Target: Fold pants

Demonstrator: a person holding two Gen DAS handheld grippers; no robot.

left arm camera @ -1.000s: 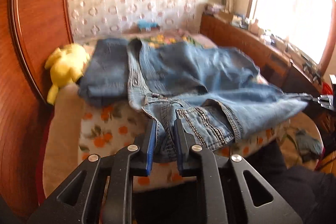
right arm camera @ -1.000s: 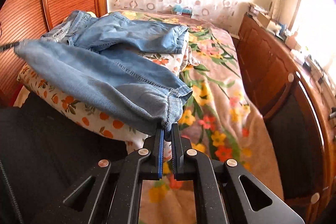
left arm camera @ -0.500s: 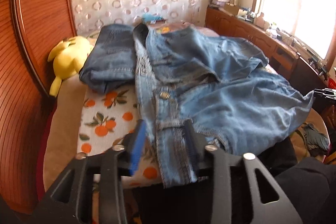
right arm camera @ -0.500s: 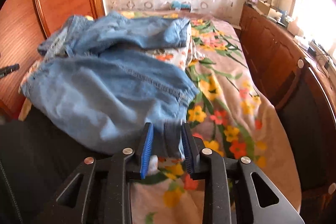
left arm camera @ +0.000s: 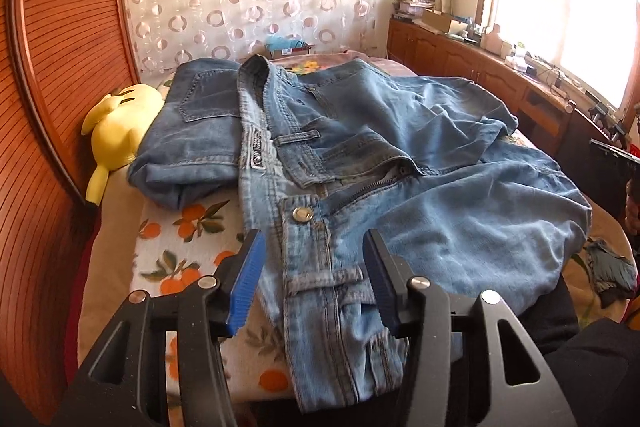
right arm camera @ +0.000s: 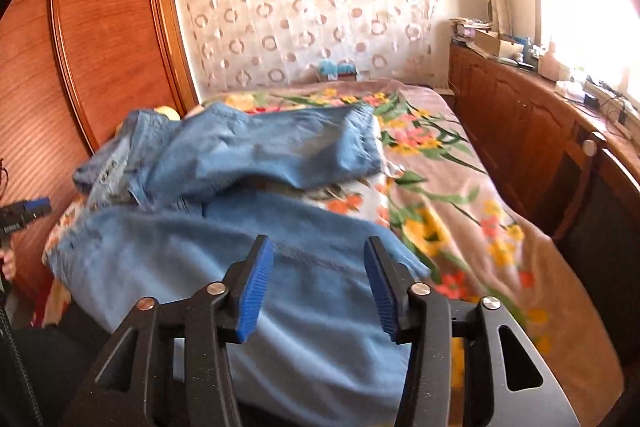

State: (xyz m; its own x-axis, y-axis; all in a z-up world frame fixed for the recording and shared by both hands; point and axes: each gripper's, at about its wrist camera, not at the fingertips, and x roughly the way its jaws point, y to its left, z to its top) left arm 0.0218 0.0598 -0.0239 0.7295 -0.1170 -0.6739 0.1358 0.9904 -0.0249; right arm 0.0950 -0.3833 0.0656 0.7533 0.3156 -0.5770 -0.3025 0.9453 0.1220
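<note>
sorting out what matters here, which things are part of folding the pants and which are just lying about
Part of the job:
light jeans
left gripper, open
right gripper, open

Just lying about:
folded dark jeans
yellow plush toy
dark rag
blue box

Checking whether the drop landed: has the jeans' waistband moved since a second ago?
Yes. The jeans' waistband sank from mid-air onto the fruit-print blanket, released by the left gripper, whose jaws just opened.
</note>
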